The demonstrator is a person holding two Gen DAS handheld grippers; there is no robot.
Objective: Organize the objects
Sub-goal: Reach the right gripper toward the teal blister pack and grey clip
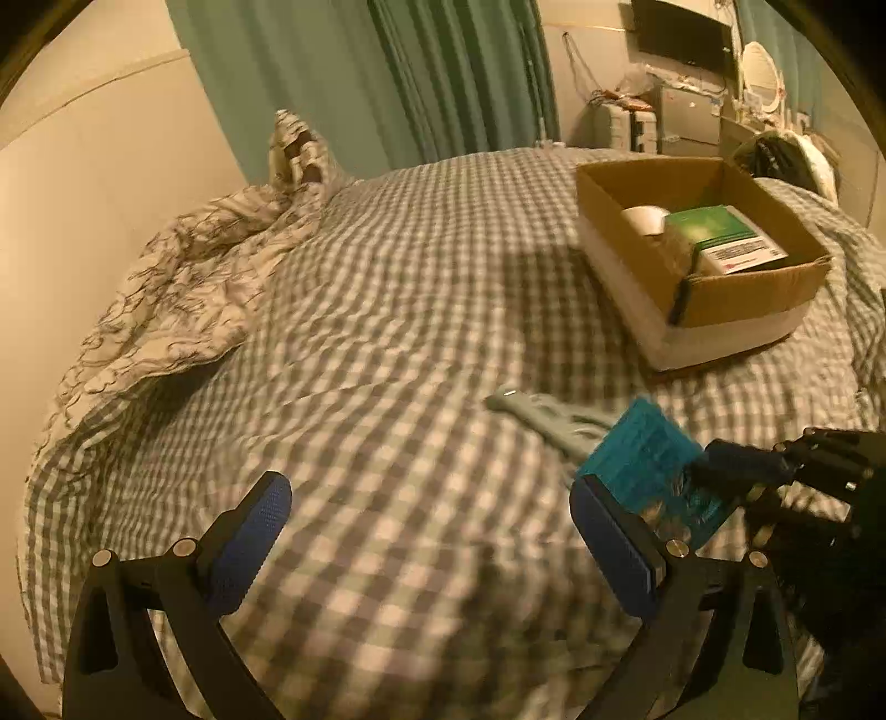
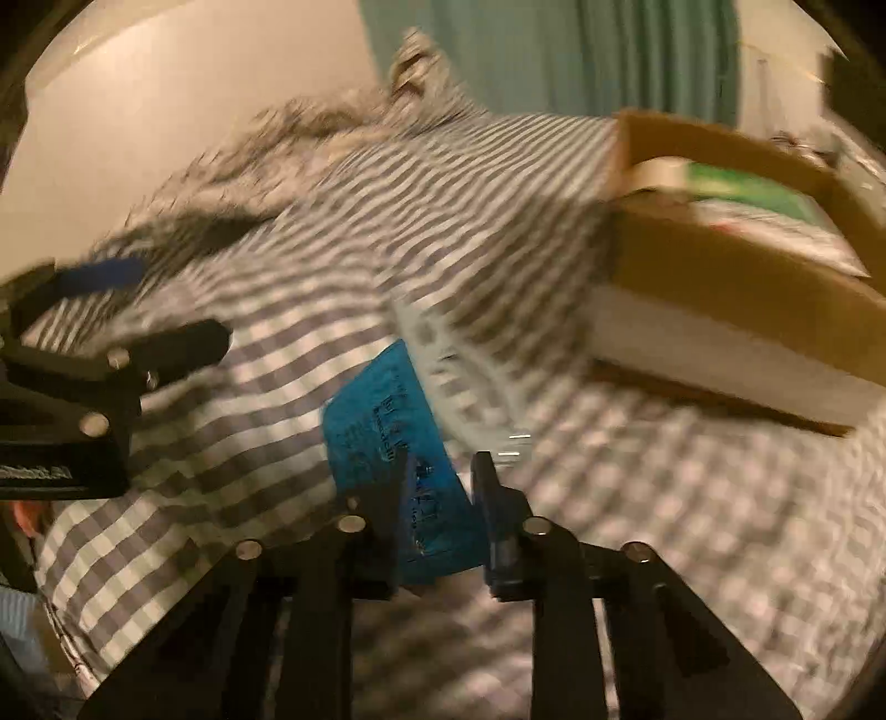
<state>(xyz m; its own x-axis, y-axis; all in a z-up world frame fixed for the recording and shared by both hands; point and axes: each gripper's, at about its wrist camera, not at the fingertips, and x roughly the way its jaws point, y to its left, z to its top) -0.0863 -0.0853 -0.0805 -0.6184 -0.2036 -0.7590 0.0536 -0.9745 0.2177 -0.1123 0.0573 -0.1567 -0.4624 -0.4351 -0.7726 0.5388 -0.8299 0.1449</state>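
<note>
My right gripper is shut on a flat teal-blue packet and holds it just above the checked bed cover; the view is blurred by motion. The packet and right gripper also show in the left wrist view at the lower right. My left gripper is open and empty above the bed, left of the packet. A pale grey-green flat object lies on the cover beside the packet. A cardboard box on a white base sits at the back right, holding a white cup and a green book.
A crumpled patterned quilt lies along the wall at the left. Green curtains hang behind the bed. A desk with clutter and a monitor stands at the far right. The checked bed cover spans the middle.
</note>
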